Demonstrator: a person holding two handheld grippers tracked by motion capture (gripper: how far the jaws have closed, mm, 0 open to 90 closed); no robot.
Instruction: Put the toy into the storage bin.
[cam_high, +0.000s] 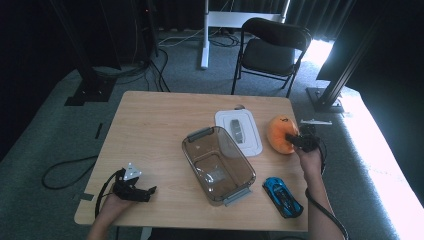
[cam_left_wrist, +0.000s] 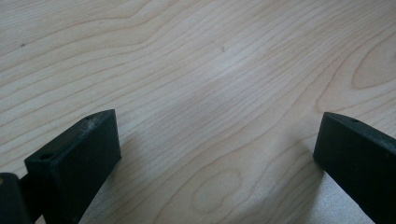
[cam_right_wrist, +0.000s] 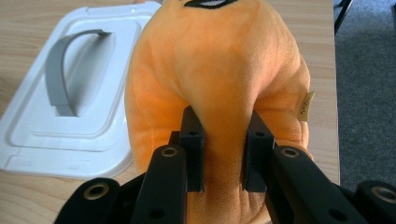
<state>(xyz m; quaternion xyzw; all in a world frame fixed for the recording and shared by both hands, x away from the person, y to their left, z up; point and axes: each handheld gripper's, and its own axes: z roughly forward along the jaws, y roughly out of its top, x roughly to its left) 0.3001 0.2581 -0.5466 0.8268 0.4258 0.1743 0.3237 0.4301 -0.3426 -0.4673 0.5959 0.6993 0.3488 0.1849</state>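
Right tongs (cam_right_wrist: 223, 154) pinch a fold of the orange plush toy (cam_right_wrist: 219, 79), which sits on the surface (cam_high: 155, 125) with the white lid (cam_right_wrist: 70, 102) just beside it. Left tongs (cam_left_wrist: 217, 154) gape wide over bare wood, well apart from the toy.

Your grippers are matte black. The left gripper (cam_high: 148, 190) carries a grey three-cornered plate (cam_high: 132, 171) on top and trails a black cable (cam_high: 101, 197); its fingers (cam_left_wrist: 74, 158) are blocky, with small screw holes. The right gripper (cam_right_wrist: 222, 149) has ringed holes along its arms. Your forearms are bare.
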